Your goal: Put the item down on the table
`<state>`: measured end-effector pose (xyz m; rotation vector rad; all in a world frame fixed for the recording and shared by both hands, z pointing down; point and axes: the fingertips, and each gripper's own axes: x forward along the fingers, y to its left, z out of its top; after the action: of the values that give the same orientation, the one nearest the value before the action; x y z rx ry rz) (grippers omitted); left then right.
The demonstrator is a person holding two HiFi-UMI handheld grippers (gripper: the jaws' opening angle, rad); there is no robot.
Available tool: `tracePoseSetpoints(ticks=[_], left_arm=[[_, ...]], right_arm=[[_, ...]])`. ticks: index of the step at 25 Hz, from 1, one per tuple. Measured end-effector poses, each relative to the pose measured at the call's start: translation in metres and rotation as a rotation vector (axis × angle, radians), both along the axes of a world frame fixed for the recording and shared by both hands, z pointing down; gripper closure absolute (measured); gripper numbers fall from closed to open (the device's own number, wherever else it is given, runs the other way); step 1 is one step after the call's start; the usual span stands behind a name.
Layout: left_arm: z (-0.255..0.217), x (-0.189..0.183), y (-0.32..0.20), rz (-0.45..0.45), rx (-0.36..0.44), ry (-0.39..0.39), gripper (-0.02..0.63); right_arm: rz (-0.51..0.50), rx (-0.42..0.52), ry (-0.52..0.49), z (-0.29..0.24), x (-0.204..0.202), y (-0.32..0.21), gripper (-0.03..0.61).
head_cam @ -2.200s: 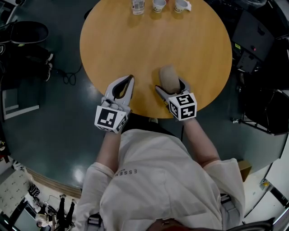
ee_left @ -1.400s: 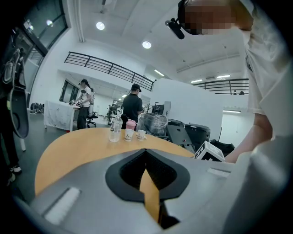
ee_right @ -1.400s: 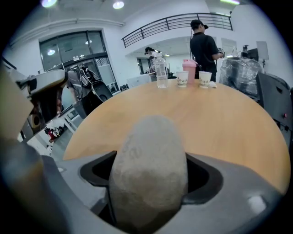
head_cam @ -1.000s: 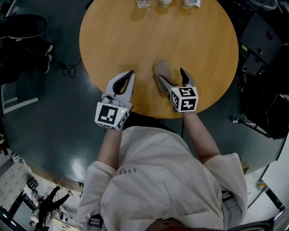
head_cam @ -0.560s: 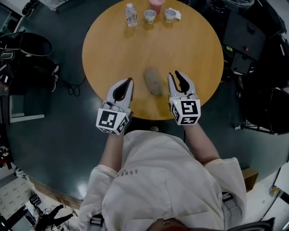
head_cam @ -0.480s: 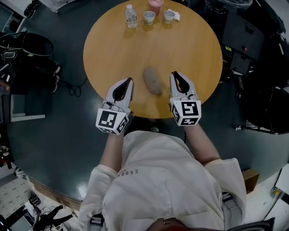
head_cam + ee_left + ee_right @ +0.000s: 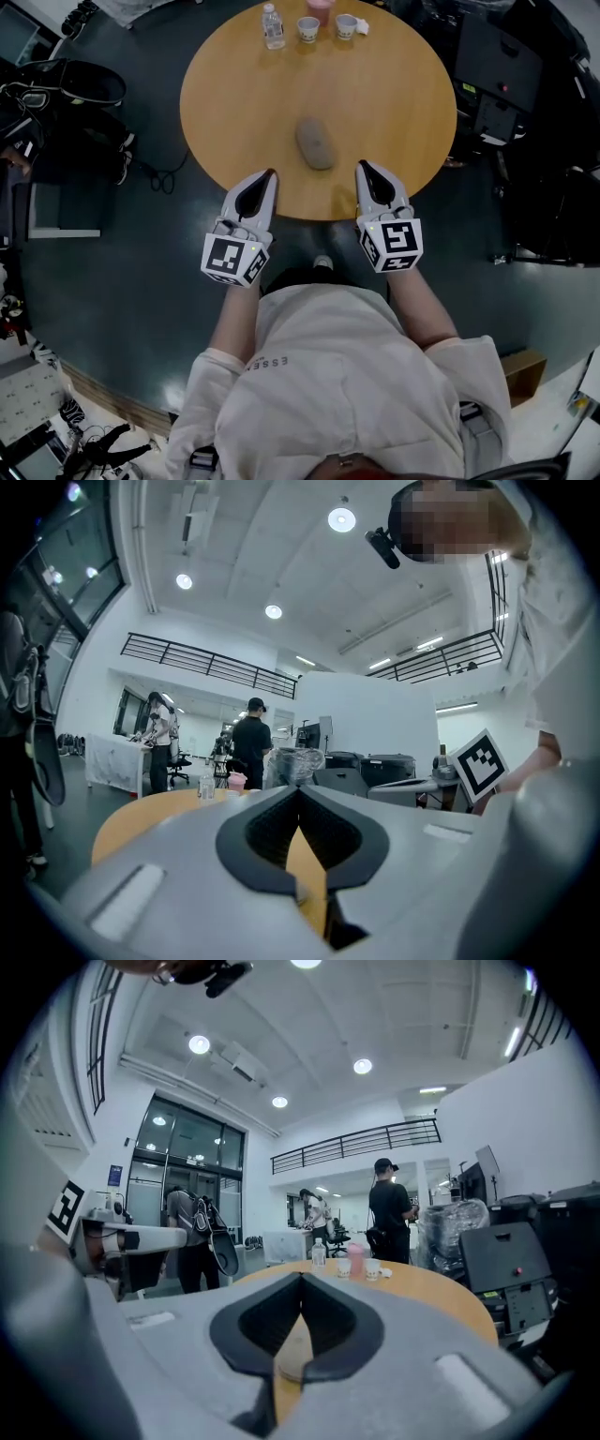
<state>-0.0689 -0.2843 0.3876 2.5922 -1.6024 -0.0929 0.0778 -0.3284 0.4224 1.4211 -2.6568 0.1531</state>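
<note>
The oblong grey-brown item (image 7: 316, 143) lies on the round counter (image 7: 403, 84), above frame centre, its long axis running upper left to lower right. Both hands hold their claws level at the counter's lower edge, pointing up-frame. The left claw (image 7: 271, 173) is closed and empty. The right claw (image 7: 361, 166) has just been closing, with nothing between its jaws.

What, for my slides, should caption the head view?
Tan item lies on round table; left gripper shut, right gripper just closed empty, at its near edge.
</note>
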Motion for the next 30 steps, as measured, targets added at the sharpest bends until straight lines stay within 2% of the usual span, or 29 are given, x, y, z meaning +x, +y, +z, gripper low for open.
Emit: tracePoseSetpoints(ticks=[6, 23, 30], left_arm=[[0.002, 0.006, 0.053, 0.025, 0.0, 0.003, 0.606], [-0.008, -0.004, 0.266, 0.07, 0.028, 0.002, 0.607], [-0.01, 0.011, 0.32, 0.065, 0.03, 0.003, 0.606]], right_arm=[[0.012, -0.003, 0.041, 0.006, 0.009, 0.056, 0.589], [0.027, -0.002, 0.058, -0.002, -0.007, 0.272, 0.589], [0.01, -0.03, 0.05, 0.007, 0.003, 0.327, 0.589]])
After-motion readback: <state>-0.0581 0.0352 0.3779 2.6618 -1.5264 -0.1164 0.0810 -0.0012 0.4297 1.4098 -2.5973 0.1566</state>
